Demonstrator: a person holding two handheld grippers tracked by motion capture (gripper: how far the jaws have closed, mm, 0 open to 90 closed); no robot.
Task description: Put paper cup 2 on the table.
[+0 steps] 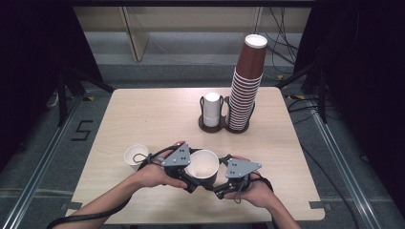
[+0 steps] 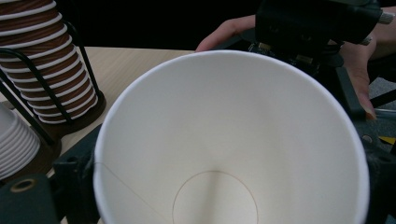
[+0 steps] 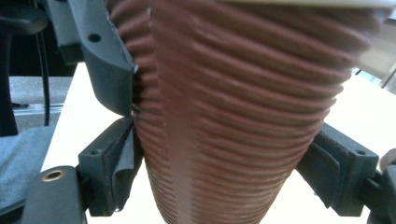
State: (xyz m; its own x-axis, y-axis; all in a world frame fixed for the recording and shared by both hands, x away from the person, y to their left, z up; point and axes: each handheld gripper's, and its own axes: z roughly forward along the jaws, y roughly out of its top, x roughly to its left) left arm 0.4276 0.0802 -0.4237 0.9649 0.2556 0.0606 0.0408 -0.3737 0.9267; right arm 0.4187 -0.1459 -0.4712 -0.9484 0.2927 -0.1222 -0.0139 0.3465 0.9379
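Gripping brown ribbed paper cup with white inside (image 1: 202, 164) near table's (image 1: 143, 119) front edge, between both grippers, long axis tipped toward camera; right gripper (image 1: 220, 187) clamped on ribbed wall, left gripper (image 1: 187, 183) jaws bracketing cup, contact unclear.

Left tongs (image 1: 191, 183) tips hidden behind held cup (image 1: 202, 163). Cup base cut off at bottom edge in left gripper view. Right tongs (image 1: 218, 190) tips too small to read.
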